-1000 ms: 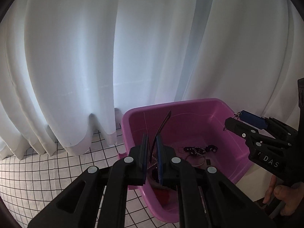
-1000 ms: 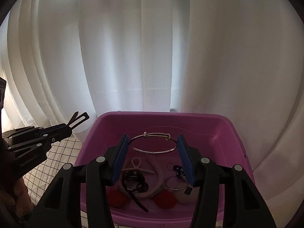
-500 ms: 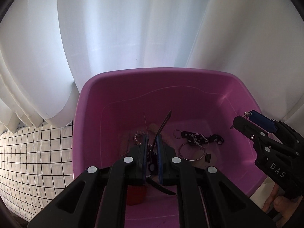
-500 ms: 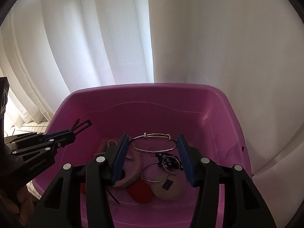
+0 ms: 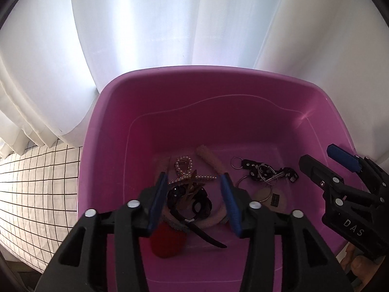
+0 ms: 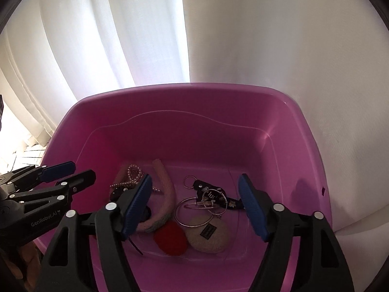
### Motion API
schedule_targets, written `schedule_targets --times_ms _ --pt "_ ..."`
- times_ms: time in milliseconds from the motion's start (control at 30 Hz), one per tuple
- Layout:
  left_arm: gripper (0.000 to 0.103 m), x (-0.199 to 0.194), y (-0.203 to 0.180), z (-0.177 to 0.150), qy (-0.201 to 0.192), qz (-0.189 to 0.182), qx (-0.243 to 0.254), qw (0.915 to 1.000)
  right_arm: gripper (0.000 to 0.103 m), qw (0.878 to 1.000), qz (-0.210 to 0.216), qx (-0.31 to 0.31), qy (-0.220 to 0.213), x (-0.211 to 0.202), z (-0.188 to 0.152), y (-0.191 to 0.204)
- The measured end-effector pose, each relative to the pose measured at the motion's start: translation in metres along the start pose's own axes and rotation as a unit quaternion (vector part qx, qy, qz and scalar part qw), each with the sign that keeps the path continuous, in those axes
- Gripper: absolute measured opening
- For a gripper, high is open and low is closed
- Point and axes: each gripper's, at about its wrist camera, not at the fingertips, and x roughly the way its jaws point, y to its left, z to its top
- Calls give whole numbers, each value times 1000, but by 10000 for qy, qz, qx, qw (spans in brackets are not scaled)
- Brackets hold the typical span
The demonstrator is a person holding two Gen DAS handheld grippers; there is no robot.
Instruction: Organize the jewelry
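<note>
Both your grippers hang over the pink plastic tub (image 5: pixel 126 112), tilted down into it. Your left gripper (image 5: pixel 194 196) has just been opening; its blue pads stand apart with nothing pressed between them, and the brown hair clip (image 5: pixel 190 189) lies loose in the pile right below that gap. Under it sits a black sequinned hair piece (image 5: pixel 192 200), and just beyond the tips a pearl bow clip (image 5: pixel 186 170). A red pom-pom (image 5: pixel 166 243) rests close in under the left-hand finger.

Your right gripper (image 6: pixel 195 200) has also just been opening, jaws wide and holding nothing. Down in the gap between its pads, on the tub floor, lie the silver bangle (image 6: pixel 194 213) and beside it a black keychain strap (image 6: pixel 214 194) with small rings. Nearer you sit a beige felt disc (image 6: pixel 209 234) with a dark label and the red pom-pom touching its left side. A pink fuzzy headband (image 6: pixel 166 194) curves by the left-hand pad.

White curtains (image 6: pixel 145 36) hang behind the tub.
</note>
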Motion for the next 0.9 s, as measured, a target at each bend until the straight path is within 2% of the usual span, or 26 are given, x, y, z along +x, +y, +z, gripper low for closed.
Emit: schedule_targets --times_ms 33,100,233,500,900 --pt "75 -1 0 0 -40 22 -19 10000 73 10000 13 9 -2 -1 0 -1" --pt "84 -5 -1 1 -100 46 -22 9999 73 10000 6 14 -2 -2 1 -1" --pt "93 -8 -2 2 -33 22 -21 10000 73 10000 47 26 -53 -5 2 0" --pt "95 -18 0 0 -78 241 -29 9997 73 9999 76 -1 -143 -13 2 -1" --pt "95 -29 12 -1 -68 317 -159 9993 73 9999 79 -101 -116 -15 -2 6"
